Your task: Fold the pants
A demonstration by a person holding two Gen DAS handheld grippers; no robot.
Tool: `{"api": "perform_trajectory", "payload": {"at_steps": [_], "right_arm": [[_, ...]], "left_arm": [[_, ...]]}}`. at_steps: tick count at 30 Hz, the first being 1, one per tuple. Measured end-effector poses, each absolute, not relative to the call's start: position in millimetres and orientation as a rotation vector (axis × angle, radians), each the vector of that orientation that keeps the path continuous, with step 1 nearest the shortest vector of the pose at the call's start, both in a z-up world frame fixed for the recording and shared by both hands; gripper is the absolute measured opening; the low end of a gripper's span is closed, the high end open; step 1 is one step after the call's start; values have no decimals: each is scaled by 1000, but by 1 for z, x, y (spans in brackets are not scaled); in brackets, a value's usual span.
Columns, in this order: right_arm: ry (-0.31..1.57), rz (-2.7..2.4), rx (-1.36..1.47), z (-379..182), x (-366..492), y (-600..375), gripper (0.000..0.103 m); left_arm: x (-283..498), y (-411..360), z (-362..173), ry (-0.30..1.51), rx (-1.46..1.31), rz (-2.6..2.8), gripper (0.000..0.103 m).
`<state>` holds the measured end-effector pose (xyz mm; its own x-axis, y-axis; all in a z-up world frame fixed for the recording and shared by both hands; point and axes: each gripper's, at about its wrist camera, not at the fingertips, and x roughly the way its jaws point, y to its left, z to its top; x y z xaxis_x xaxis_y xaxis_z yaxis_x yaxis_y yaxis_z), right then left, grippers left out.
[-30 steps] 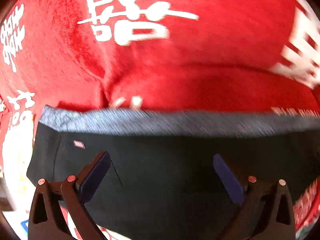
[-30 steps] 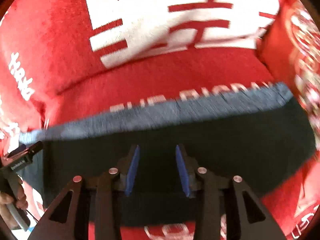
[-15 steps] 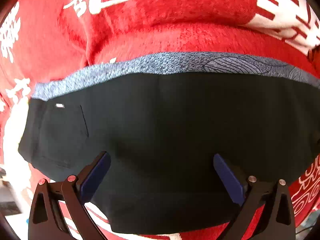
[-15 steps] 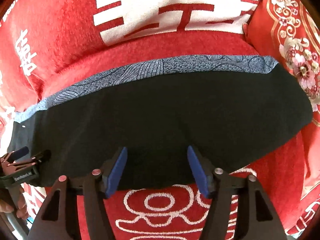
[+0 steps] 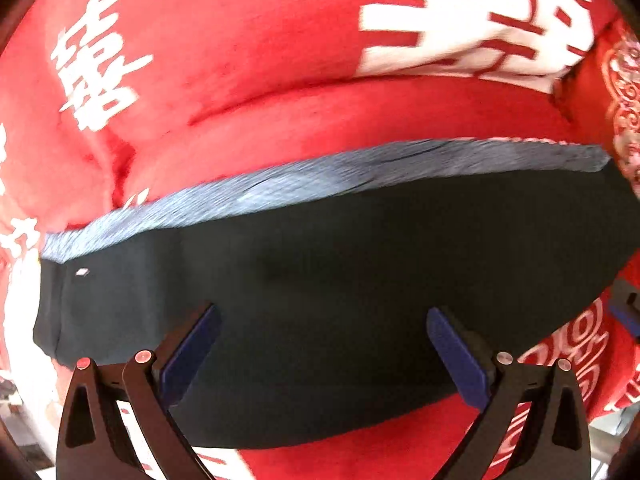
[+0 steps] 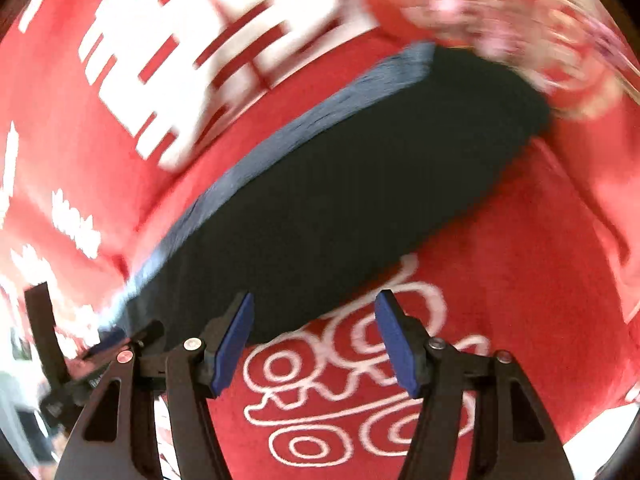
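The black pants [image 5: 340,280] lie folded into a flat band on the red bedspread, with a grey-blue patterned waistband [image 5: 300,184] along the far edge. They also show in the right wrist view [image 6: 340,200], lying diagonally. My left gripper [image 5: 320,344] is open and empty above the near part of the pants. My right gripper [image 6: 314,340] is open and empty, at the near edge of the pants over the red cloth. The right gripper's edge shows at the far right of the left wrist view [image 5: 626,312]. The left gripper shows at the lower left of the right wrist view [image 6: 100,356].
A red bedspread [image 5: 240,60] with white characters covers the whole surface. A red embroidered cushion [image 6: 500,28] lies at the far right end of the pants. White looping patterns [image 6: 352,392] mark the cloth near me.
The right gripper has opened wider and drawn back off the pants, swinging to the right. The left gripper stayed open and shifted a little; both views are blurred by motion.
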<state>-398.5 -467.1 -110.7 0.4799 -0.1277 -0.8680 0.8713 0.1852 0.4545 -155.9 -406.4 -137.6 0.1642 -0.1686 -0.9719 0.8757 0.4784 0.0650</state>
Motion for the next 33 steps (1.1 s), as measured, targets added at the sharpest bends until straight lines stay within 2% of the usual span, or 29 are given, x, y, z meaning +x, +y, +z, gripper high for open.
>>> {"api": "perform_trajectory", "payload": {"at_steps": [8,10,14,24,33], "right_arm": [[529,-947,1334,-126,-467,-493,67],[488,-957,1368,-134,-475,-498,67],[439,-950,1384,-141,-481,-505,67],[438,-891,1388,-142,-475,-508,66],[317,-904,1392,-151,-470,-529,67]], "left_arm": [[-196,-464,-145,1145,743,-918,103],[-201,-471,-161,1160,779,-889,103],[-193,-460,-174,1217,710,-868,103],[-204,-460,-173,1197,714,-854,103],[-207,-457,-175,1183,708,-860,103]]}}
